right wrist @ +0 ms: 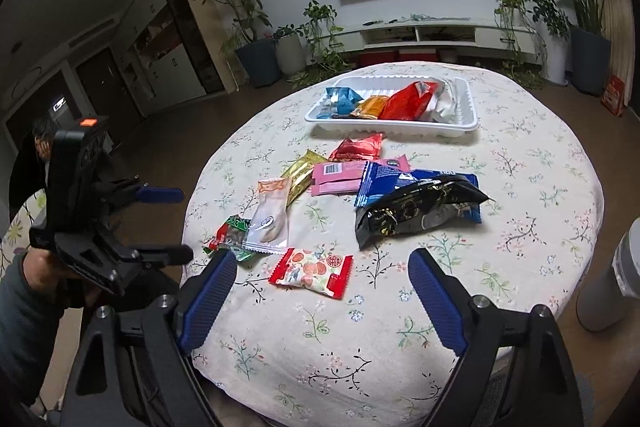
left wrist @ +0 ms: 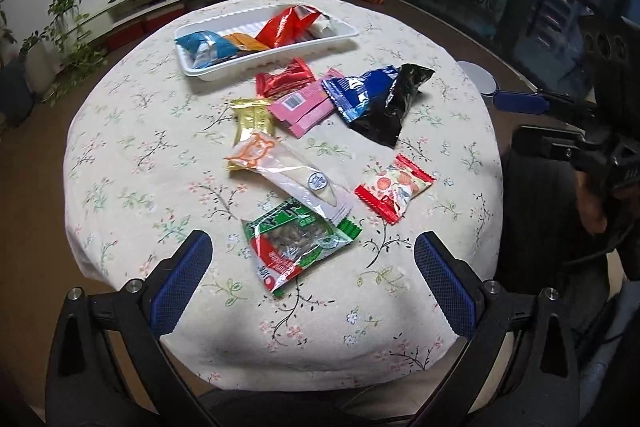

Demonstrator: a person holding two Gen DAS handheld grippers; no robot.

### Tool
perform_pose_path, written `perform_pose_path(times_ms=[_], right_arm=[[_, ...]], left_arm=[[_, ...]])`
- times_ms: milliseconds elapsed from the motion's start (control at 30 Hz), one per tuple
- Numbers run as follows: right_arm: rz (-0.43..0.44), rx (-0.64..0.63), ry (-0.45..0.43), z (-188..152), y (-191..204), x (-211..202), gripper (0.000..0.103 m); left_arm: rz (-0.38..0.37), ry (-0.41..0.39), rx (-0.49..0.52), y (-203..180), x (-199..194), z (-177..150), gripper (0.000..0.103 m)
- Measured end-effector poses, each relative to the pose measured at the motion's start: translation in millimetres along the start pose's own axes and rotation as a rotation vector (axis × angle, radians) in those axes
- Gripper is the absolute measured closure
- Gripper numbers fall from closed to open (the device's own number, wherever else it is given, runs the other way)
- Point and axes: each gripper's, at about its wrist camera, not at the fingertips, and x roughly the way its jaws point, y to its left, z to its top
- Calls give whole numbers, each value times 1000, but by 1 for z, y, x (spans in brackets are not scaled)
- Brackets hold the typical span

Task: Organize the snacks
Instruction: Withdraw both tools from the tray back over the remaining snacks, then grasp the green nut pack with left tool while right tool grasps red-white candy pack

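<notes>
hovering over near table edge (left wrist: 120, 155), both grippers spread wide, nothing between pads. left gripper (left wrist: 312, 267) sits above green pack (left wrist: 296, 247); right gripper (right wrist: 322, 279) above red-edged pack (right wrist: 312, 271). white tray (left wrist: 280, 57) at far side holds a blue, an orange, a red and a white pack. loose on cloth between tray and grippers: small red pack (left wrist: 284, 77), pink pack (left wrist: 304, 107), gold pack (left wrist: 252, 123), clear white pack (left wrist: 296, 175) lying over the gold and green ones, navy pack (left wrist: 356, 93), black bag (left wrist: 392, 107) overlapping navy.
</notes>
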Motion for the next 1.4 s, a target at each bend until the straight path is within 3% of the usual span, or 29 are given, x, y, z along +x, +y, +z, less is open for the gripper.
perform_pose_path(times_ms=[200,300,433,533,733,800,933,1233,1400], right_arm=[[-11,38,29,-3,-10,5,13],[-14,7,42,-5,-7,8,13],[9,-125,73,-4,6,13,14],[76,-265,98,0,16,16,15],[163,-520,236,12,31,43,24],[180,-566,276,16,32,54,25],[216,-625,344,20,35,73,27],[247,-694,439,13,38,110,34],[271,-712,459,10,38,119,36]], left_arm=[[-5,12,3,0,8,-3,0],[-39,43,67,-1,13,3,0],[-134,95,225,-1,20,15,0],[-181,125,299,1,25,24,1],[-244,158,427,3,40,31,4],[-263,166,439,5,45,29,10],[-270,225,453,10,62,20,36],[-216,225,468,19,74,19,36],[-233,233,458,23,74,24,36]])
